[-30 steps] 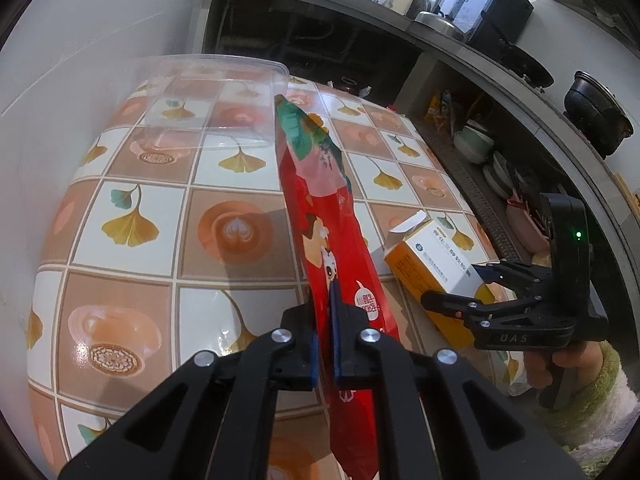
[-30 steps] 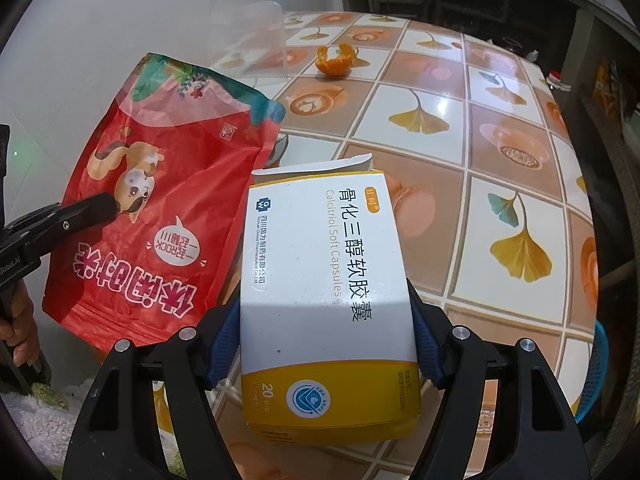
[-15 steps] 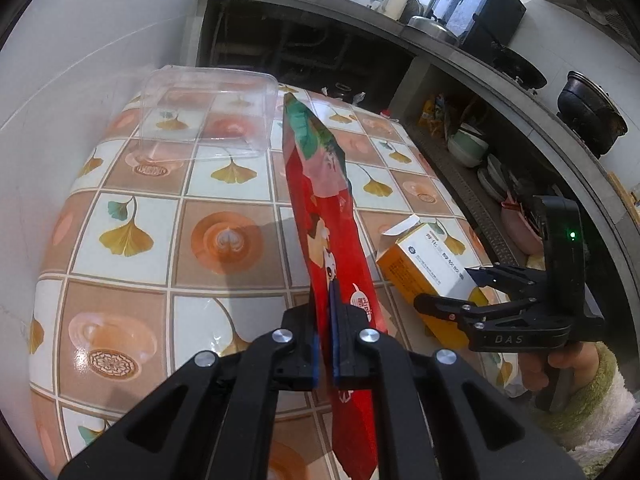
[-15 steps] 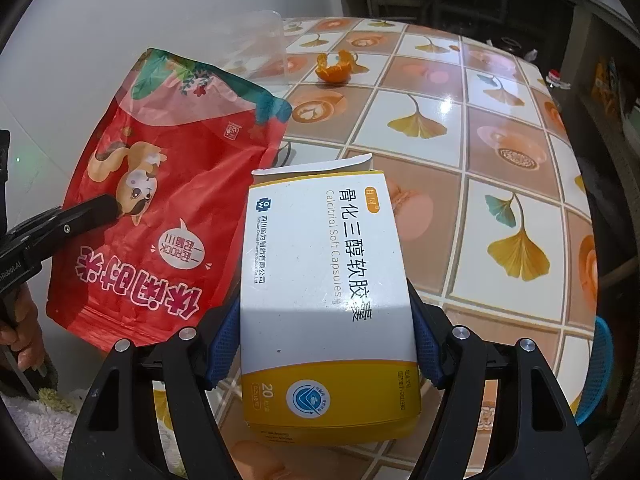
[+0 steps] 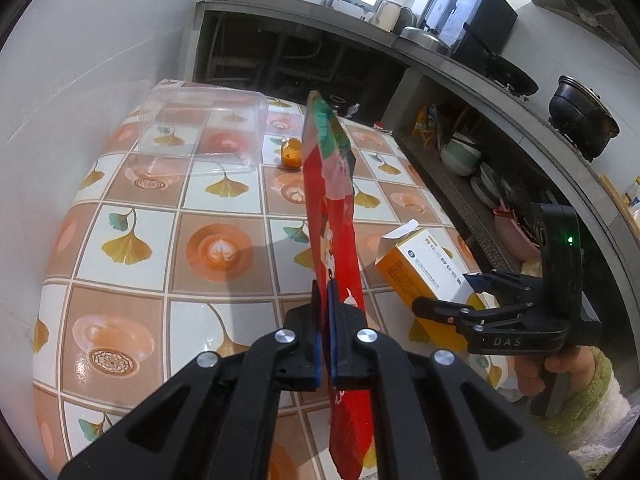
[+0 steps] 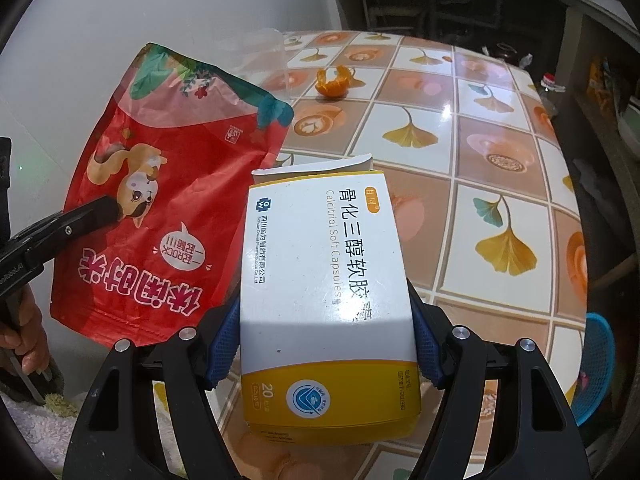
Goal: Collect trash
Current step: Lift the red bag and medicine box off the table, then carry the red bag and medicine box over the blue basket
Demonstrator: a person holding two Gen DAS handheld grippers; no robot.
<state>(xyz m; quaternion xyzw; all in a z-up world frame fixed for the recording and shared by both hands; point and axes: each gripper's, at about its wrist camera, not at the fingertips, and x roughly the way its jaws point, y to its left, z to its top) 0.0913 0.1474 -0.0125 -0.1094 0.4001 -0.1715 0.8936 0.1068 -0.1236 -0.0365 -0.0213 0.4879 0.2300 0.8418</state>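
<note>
My left gripper (image 5: pixel 325 304) is shut on a red snack bag (image 5: pixel 334 216), held edge-on and upright above the tiled table (image 5: pixel 132 248). The bag's printed face shows in the right wrist view (image 6: pixel 160 200), with the left gripper (image 6: pixel 110 210) pinching its side. My right gripper (image 6: pixel 324 320) is shut on a white and yellow medicine box (image 6: pixel 324 280) with its top flap open. That box (image 5: pixel 424 272) and the right gripper (image 5: pixel 452 300) show at the right of the left wrist view. An orange peel (image 6: pixel 334 82) lies further back on the table; it also shows in the left wrist view (image 5: pixel 291 153).
A clear plastic box (image 5: pixel 200 128) stands upside down at the table's far left by the white wall. A blue basket (image 6: pixel 596 364) sits below the table's right edge. A kitchen counter with pots (image 5: pixel 580 116) and shelves of dishes (image 5: pixel 464 152) runs along the right.
Both grippers have lifted and drawn back from the table with their items still held. More of the far table and the orange peel have come into view.
</note>
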